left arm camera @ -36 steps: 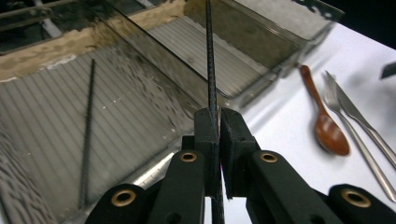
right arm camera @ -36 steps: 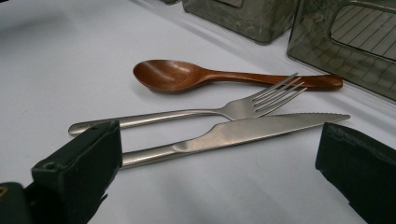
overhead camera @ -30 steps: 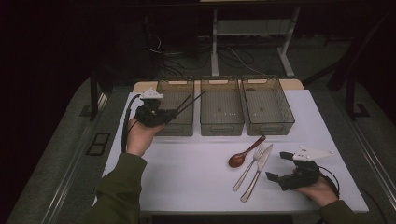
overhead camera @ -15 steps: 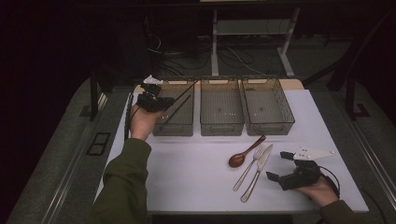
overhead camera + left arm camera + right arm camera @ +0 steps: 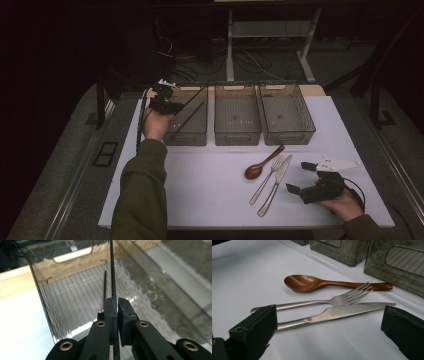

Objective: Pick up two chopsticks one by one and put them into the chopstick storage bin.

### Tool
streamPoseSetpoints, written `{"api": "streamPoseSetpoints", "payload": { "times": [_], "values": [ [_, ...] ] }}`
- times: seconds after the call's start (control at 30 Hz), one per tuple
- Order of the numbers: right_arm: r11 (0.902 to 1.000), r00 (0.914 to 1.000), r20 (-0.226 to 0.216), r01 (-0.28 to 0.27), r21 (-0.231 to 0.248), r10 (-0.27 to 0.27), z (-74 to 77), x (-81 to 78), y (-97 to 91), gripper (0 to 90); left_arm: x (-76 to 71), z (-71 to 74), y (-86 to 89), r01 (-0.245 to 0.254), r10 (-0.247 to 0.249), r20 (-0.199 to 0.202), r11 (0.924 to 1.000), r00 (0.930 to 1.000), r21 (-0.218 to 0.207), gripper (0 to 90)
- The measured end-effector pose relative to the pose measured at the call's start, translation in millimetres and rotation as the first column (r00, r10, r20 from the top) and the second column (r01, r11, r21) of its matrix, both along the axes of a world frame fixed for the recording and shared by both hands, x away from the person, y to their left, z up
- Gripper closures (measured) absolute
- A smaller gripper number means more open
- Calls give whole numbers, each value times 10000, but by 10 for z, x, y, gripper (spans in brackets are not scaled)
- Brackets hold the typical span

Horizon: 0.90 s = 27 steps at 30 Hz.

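My left gripper (image 5: pixel 174 106) hovers at the far left corner of the left bin (image 5: pixel 186 139), shut on a thin black chopstick (image 5: pixel 192 96) that slants over the bin. In the left gripper view the jaws (image 5: pixel 117 301) pinch that chopstick (image 5: pixel 112 270), and a second chopstick (image 5: pixel 105 282) lies inside the bin beyond it (image 5: pixel 191 114). My right gripper (image 5: pixel 298 177) rests open near the table's front right. It faces a wooden spoon (image 5: pixel 312 283), a fork (image 5: pixel 332 301) and a knife (image 5: pixel 342 312), with nothing between its jaws.
Three clear bins stand in a row at the back: the left bin wall (image 5: pixel 45 295), a middle bin (image 5: pixel 237 135) and a right bin (image 5: pixel 290 135). The spoon (image 5: pixel 260 165), fork (image 5: pixel 267 180) and knife (image 5: pixel 276 181) lie on the white table (image 5: pixel 200 185).
My left hand has carried the chopstick away from me, toward the far left corner of the left bin. The right hand has stayed put.
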State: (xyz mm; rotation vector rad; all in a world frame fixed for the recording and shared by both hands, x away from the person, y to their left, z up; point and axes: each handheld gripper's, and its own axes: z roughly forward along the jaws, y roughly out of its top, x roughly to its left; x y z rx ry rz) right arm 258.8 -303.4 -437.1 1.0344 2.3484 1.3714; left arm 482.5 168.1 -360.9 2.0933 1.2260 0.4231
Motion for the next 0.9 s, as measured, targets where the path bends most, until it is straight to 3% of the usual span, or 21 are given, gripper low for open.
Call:
{"api": "streamPoseSetpoints", "payload": {
  "times": [0.2,0.37,0.57,0.9],
  "values": [
    [10000,10000,24,-40,15,40,3,-2,-6,1,65,-131,-74,16,4,-502,9992,9987,408,852],
    [10000,10000,29,-10,20,10,11,-5,-13,1,81,-174,-107,128,-90,-787,9988,9969,481,851],
    [10000,10000,61,-42,24,42,13,-7,-15,1,77,-178,-99,165,-123,-654,9978,9978,638,813],
    [10000,10000,32,4,33,-4,13,-3,-14,1,-16,-32,-41,681,-682,-209,9977,9975,-32,636]
  ]
}}
